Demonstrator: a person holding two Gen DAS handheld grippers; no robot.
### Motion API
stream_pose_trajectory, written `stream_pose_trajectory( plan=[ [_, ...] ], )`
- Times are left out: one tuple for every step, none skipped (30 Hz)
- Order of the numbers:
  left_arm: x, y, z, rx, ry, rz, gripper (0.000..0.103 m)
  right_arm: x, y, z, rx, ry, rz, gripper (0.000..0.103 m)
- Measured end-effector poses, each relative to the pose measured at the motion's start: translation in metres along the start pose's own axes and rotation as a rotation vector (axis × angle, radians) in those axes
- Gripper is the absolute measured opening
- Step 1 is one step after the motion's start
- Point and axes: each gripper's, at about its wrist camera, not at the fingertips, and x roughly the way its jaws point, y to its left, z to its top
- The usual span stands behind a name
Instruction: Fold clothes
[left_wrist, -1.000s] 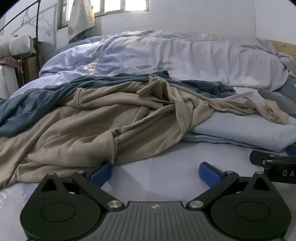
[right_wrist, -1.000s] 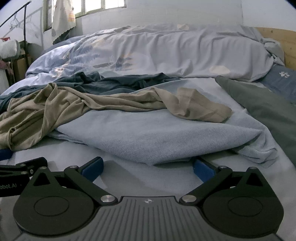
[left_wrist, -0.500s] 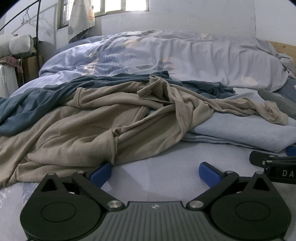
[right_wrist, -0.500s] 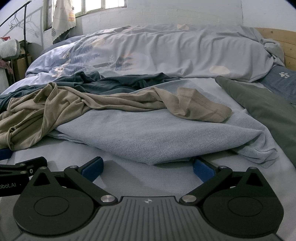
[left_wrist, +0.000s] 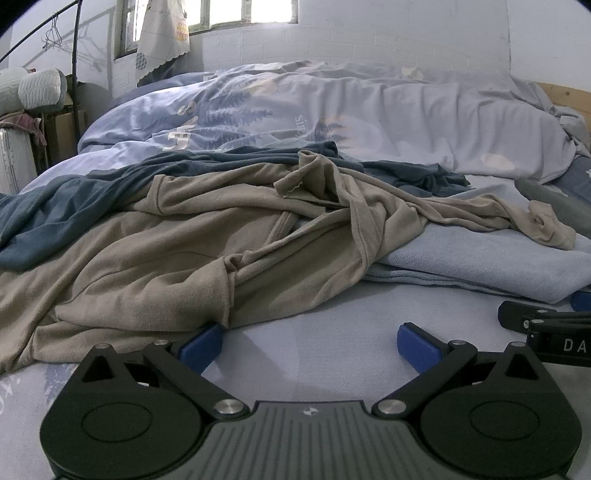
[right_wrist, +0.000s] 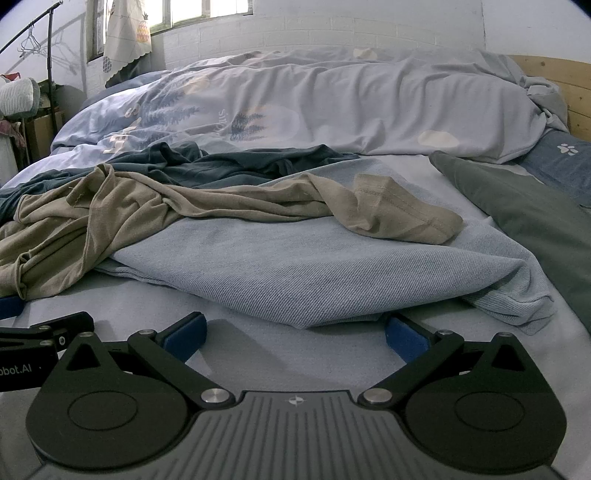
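Two tools, left tool (left_wrist: 310, 345) and right tool (right_wrist: 293, 334), both released; the beige shirt (left_wrist: 177, 258) at frame centre looks light, limp — pinch its lower hem.

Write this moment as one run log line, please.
stage: before grasp | left gripper: open, at tan garment hem | right gripper: open, at light blue garment edge | nothing held

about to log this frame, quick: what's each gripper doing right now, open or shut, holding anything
Left gripper: open, holding nothing, low over the sheet at the beige garment edge.
Right gripper: open, holding nothing, at the light blue garment edge.
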Motion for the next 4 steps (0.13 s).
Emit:
stream_pose_trajectory(
  plan=[
    [0.0000, -0.0002, -0.0003, -0.001, 0.000, 0.000, 0.103, 0.0000, 0.0002, 0.0000, 0.000, 0.000, 0.000, 0.103],
    [0.0000, -0.0004, -0.0006, -0.002, -0.001, 0.000, 0.103, 0.0000, 0.0000, 0.0000, 0.000, 0.000, 0.000, 0.103],
    [-0.0001, -0.0005, -0.0007, -0.002, -0.001, 0.000, 0.103, 0.0001, -0.0003, 0.0000, 0.000, 0.000, 0.000, 0.103],
    [-0.0001, -0.0006, -0.0008, -0.002, -0.001, 0.000, 0.103, 0.0001, -0.0002, 0.0000, 0.000, 0.000, 0.000, 0.103]
  ],
)
